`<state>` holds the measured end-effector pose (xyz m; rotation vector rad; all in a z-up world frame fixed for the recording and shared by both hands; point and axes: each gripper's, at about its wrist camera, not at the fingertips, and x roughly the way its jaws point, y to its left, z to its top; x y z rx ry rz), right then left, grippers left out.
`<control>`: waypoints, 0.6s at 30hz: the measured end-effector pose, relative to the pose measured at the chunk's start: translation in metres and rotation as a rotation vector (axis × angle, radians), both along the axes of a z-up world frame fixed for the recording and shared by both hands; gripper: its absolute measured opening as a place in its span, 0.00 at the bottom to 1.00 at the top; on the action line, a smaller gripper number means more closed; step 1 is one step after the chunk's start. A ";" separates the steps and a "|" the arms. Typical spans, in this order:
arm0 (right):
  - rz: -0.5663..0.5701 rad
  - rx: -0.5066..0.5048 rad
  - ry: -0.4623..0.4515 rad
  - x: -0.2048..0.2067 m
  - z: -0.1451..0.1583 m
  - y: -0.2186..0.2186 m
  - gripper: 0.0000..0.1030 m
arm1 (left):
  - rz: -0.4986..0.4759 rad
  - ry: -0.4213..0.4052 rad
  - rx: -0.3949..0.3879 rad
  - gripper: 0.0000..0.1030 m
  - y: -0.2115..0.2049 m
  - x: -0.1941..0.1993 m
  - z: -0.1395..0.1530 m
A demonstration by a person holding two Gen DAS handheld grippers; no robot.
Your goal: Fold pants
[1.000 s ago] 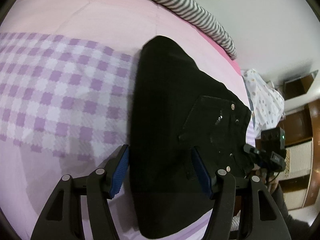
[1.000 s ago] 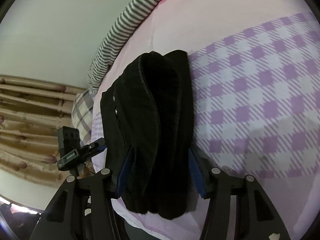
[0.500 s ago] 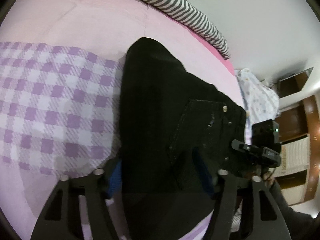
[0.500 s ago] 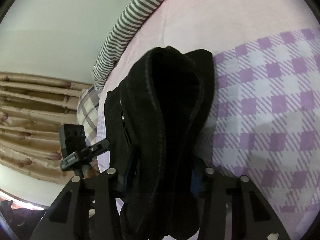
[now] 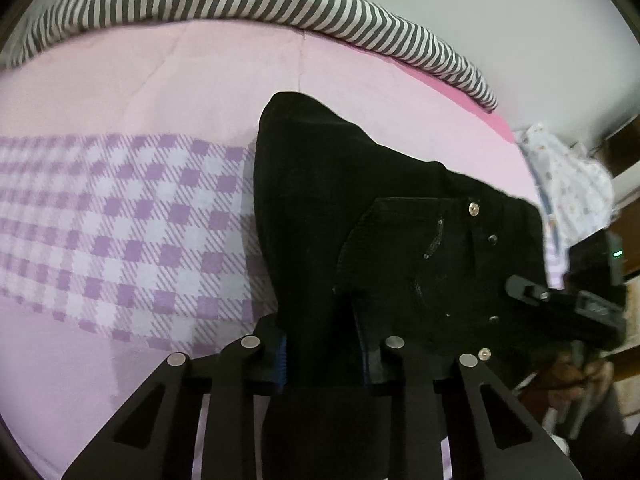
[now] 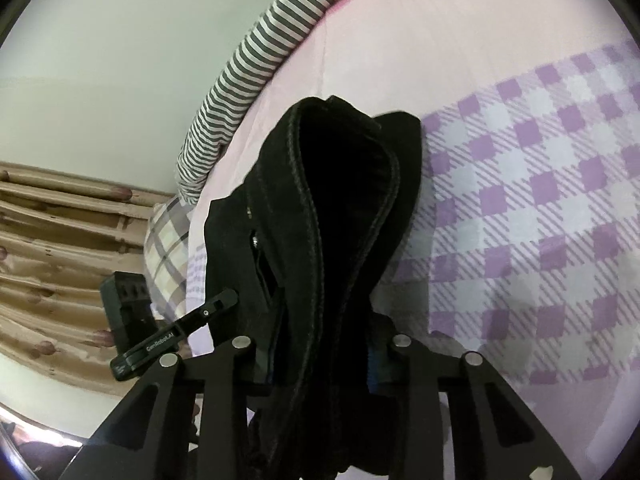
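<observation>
Pants, black and already doubled into a thick bundle, lie on the bed and fill the middle of both wrist views, running from the tongs at the bottom edge up toward the striped bolster along the top of the frame.

In the left wrist view, the checked purple band of the sheet sits at left, the bundle's near edge at lower centre. The left tongs are narrowing, with cloth packed between the blue pads; the jaws look to be pressing on it. To their right the pocket with its rivets faces up, and the right tongs' body shows at the right edge.

In the right wrist view, the left tongs' body shows at lower left, then the bundle's open, stitched layers in the centre. The right tongs are also narrowing on the stacked layers, cloth between the pads.

Judged from this, the step is securing both near corners for the next fold. It would go best if each grip takes every layer, not just the top one, and bites deep enough that heavy fabric cannot slide out. Both ends should then rise level and together, so the edges stay aligned and the pocket side does not twist.
</observation>
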<state>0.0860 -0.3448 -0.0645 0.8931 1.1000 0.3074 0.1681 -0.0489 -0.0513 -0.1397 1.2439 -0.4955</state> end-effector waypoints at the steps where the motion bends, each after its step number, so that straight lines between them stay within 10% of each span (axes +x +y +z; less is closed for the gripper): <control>1: -0.009 -0.007 0.000 -0.001 0.003 0.001 0.27 | -0.015 -0.025 0.039 0.24 -0.006 -0.003 0.003; 18: -0.023 -0.078 -0.050 0.008 0.046 0.042 0.26 | -0.049 -0.139 0.071 0.15 0.006 -0.022 0.048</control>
